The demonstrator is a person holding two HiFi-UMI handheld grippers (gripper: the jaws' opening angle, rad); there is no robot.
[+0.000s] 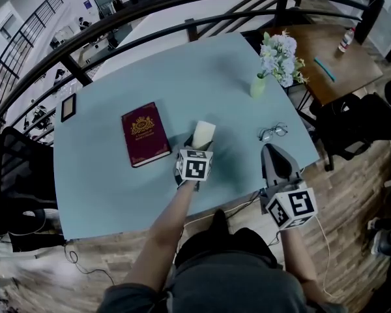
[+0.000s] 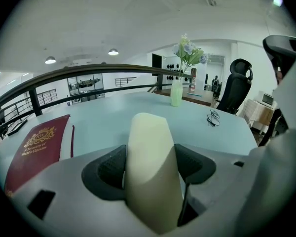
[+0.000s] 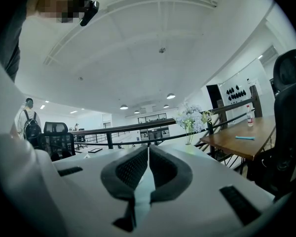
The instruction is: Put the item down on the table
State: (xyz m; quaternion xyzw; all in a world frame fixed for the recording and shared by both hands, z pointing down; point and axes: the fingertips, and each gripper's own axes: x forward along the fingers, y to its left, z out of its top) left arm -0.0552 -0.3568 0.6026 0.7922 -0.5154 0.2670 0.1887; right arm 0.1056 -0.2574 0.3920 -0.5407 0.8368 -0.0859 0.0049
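Maroon book [image 1: 145, 134] at left, gold crest and gold lettering too blurry to read. Just right of it my left gripper [image 1: 199, 146] clamps the item [image 2: 150, 167], a plain cream round-topped block with no label, upright over the pale blue table [image 1: 104, 188]. Glasses [image 1: 273, 132] further right. My right gripper [image 1: 272, 150] is closed on nothing.

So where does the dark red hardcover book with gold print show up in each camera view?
Head view: the dark red hardcover book lies flat, left of centre, left of the cream rounded block.
Left gripper view: lower left.
Right gripper view: not in it.
Shared landmark: the pale green vase of flowers, in all three.
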